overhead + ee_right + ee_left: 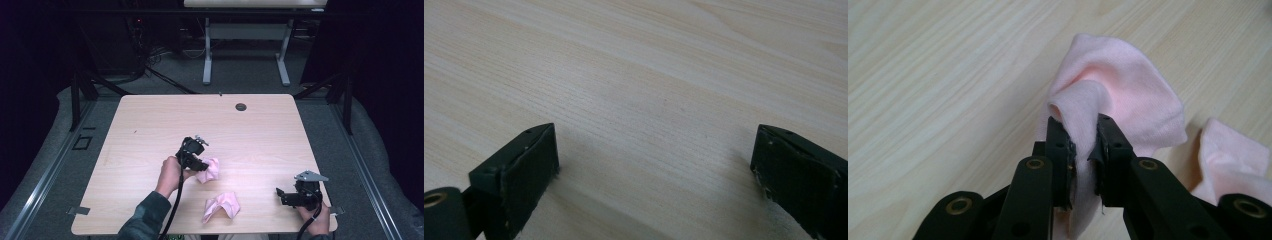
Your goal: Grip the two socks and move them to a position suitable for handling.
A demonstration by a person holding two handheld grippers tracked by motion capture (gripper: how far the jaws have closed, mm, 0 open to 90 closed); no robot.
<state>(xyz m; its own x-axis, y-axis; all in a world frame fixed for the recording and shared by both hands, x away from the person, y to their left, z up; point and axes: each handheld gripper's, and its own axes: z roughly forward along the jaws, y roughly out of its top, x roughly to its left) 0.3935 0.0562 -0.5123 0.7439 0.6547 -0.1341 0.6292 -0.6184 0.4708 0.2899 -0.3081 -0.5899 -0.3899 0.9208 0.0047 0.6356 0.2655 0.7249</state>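
High view, table (150, 125): light wood top, bare apart from two pink cloth pcs near the front edge; cable hole (241, 106) far side, no concern.
Held sock (209, 170): pink, prob. a sock, bunched, w/ its far part on the table just fwd of centre; one fold of it is pinched in the left gripper view (1108, 95).
Second sock (222, 206): same pink, crumpled, lies loose nearer the front edge, close to the held one but apart from it; edge of it seen in left gripper view (1233, 165).
Left gripper (194, 159): jaws clamped on a fold of the held sock, pads biting cloth both sides (1083, 150); grip sits near the fold's edge.
Right gripper (287, 196): jaws wide apart, nothing between, low over bare wood at front right (654, 165).
Step (judged): carrying the held sock, likely to pair w/ the second.
How to do well: keep the clamp firm, lift enough that cloth clears the table, don't drag over the second sock; bring the right gripper in for the free end.
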